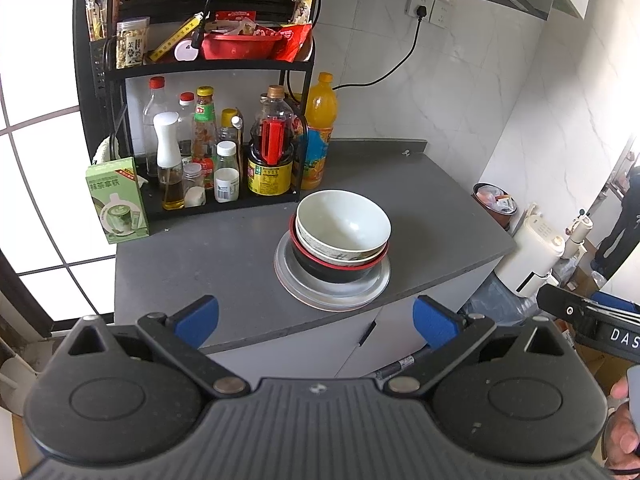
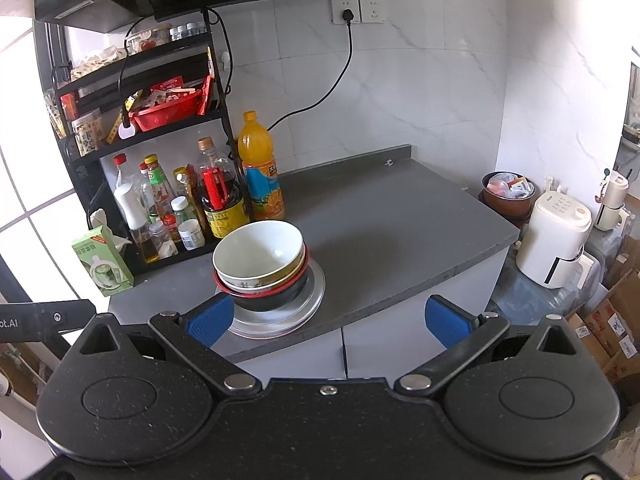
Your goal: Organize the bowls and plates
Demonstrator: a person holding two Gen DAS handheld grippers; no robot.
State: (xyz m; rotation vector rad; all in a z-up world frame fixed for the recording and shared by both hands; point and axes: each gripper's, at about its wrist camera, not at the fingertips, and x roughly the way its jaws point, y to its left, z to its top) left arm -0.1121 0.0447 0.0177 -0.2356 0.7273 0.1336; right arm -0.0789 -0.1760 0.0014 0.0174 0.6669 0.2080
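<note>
bowls (image 1: 343,236) stacked on plates (image 1: 332,286) | both hand-held grippers spread, empty

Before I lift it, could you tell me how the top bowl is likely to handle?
The top bowl looks glazed, so probably slippery and breakable. It sits nested and slightly tilted in the stack, so it may drag the bowl beneath.

Nested bowls on stacked plates, set on the bench

The bowls (image 1: 343,236) are nested on the plates (image 1: 332,282) near the bench (image 1: 224,264) front edge. Behind and left a rack (image 1: 208,68) of bottles (image 1: 224,156) is placed, a juice bottle (image 1: 318,132) at its right, a carton (image 1: 117,200) at its left.
</note>
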